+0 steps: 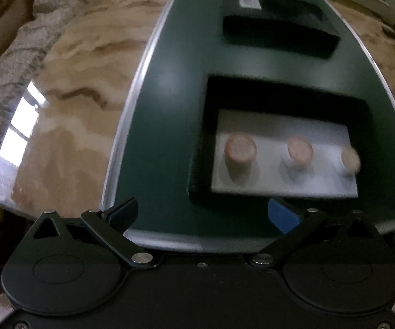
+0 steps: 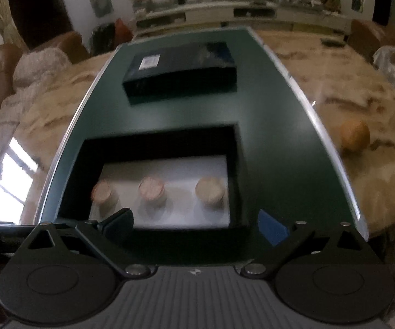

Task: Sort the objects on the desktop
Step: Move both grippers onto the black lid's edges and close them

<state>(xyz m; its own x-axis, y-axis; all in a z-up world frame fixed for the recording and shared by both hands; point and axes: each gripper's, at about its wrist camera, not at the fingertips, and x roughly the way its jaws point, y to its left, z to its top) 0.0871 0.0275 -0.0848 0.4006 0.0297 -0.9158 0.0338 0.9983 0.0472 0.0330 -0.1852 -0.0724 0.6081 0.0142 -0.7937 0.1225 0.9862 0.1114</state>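
An open black box (image 1: pixel 205 137) (image 2: pixel 235 170) with a white floor sits on a dark green mat (image 1: pixel 164 126) (image 2: pixel 279 142). Three small cork-topped jars (image 1: pixel 240 150) (image 2: pixel 152 190) stand in a row inside it. A closed dark box (image 1: pixel 277 27) (image 2: pixel 181 71) with a white label lies farther back on the mat. My left gripper (image 1: pixel 203 216) is open and empty, above the mat's near edge in front of the open box. My right gripper (image 2: pixel 194 226) is open and empty, just in front of the open box.
The mat lies on a glossy marble-patterned table (image 1: pixel 68 115) (image 2: pixel 348 98). An orange round fruit (image 2: pixel 354 135) rests on the table right of the mat. Sofas with fluffy covers (image 1: pixel 46 13) (image 2: pixel 38 63) stand to the left; a long cabinet (image 2: pixel 238 13) lines the far wall.
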